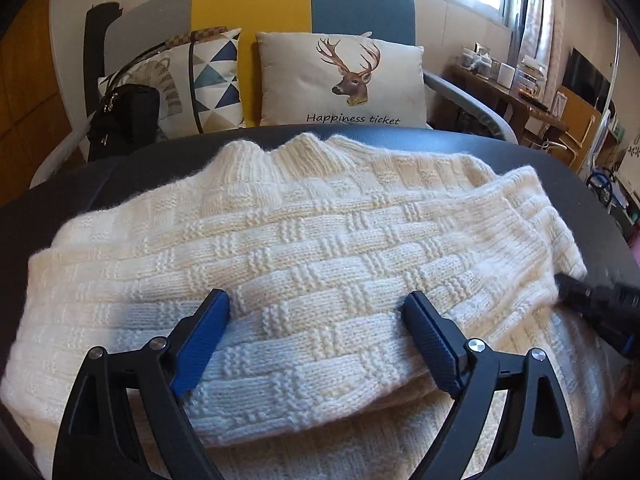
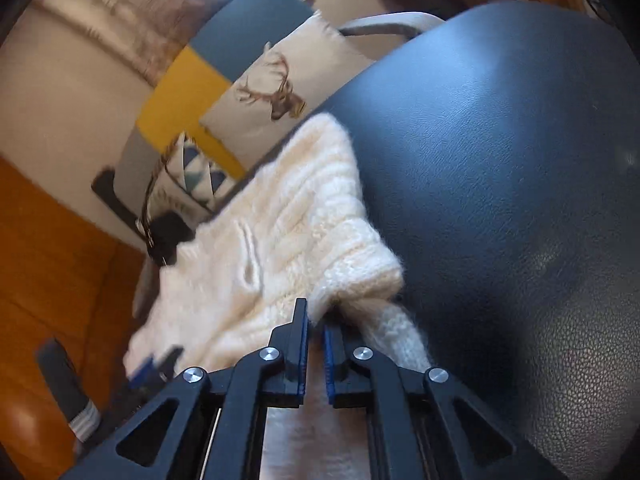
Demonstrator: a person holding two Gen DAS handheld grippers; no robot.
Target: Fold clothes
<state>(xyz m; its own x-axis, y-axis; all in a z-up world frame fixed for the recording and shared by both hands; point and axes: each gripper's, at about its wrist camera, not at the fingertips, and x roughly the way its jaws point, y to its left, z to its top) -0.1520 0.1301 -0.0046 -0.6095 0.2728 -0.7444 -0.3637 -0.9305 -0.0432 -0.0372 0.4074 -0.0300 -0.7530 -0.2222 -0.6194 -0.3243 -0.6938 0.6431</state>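
One dark leather-look table (image 1: 520, 148), rounded edge. Behind it one sofa (image 1: 256, 4) with yellow and blue panels.

One cream knit sweater (image 1: 304, 232) lies on the table, covering most of its near half; ribbed collar toward the sofa, one sleeve folded across the body on the right side of the left wrist view.

Two cushions on the sofa: one deer cushion (image 1: 340, 80), one triangle-print cushion (image 1: 208, 76). One black bag (image 1: 124, 116) just beside the triangle cushion.

Two grippers. Left gripper (image 1: 316, 312): released, jaws spread wide over the sweater, pads pressing on nothing. Right gripper (image 2: 316, 320): clenched on the sweater, a fold of knit near the ribbed cuff pinched between the blue pads at the sweater's edge.
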